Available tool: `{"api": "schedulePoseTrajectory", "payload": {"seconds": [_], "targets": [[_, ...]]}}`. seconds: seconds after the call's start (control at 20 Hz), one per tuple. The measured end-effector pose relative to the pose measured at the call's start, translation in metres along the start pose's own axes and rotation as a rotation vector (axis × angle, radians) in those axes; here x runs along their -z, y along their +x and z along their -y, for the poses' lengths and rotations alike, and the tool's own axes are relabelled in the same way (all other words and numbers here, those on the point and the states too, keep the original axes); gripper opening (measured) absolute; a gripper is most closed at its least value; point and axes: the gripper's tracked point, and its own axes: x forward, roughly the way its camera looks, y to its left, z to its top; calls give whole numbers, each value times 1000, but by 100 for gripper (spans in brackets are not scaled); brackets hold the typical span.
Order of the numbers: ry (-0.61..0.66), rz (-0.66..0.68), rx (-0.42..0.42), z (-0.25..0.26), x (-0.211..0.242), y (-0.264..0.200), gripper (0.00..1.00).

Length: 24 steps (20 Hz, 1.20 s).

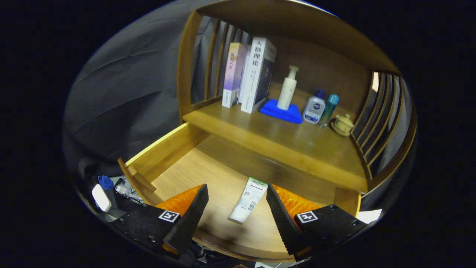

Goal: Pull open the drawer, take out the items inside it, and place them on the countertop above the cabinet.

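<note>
— How are your tongs point(236, 208) set just now?

— Spread wide. Your two fingers point(193, 214) stand well apart over the open drawer point(174, 147) and press on nothing. Nothing is pinched between them.

— And the thing you are after?

— A white tube point(248, 200) lies flat on the drawer's wooden floor, right between your fingers, touching neither. Its green-banded end points far, toward the cabinet; its narrower end lies nearer to you. It sits a little closer to your right finger than to your left.

— Anything else in the drawer?

— Something orange point(295, 203) shows behind each finger, left and right, but your fingers hide most of it, so you cannot tell what it is.

— What stands on the table above the drawer?

— The table point(297, 145) carries, from left to right, two upright books point(256, 74) at the far left, then a white pump bottle point(288, 89) standing on a folded blue cloth point(281, 112), then a small white bottle with a blue cap point(314, 108), a slim teal bottle point(329, 109) just beside it, and a small lidded cup point(343, 124) at the far right by the slatted side rail.

— And lower left, outside the drawer?

— A clutter of small things near the drawer's front corner, too blurred to name.
</note>
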Motion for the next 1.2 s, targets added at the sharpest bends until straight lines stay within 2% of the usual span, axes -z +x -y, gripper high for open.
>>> {"api": "schedulePoseTrajectory", "payload": {"seconds": [0.8, 0.95, 1.2], "targets": [[136, -477, -95, 5, 60, 67, 99], [156, -494, -83, 8, 60, 77, 98], [123, -535, -57, 13, 66, 82, 91]]}}
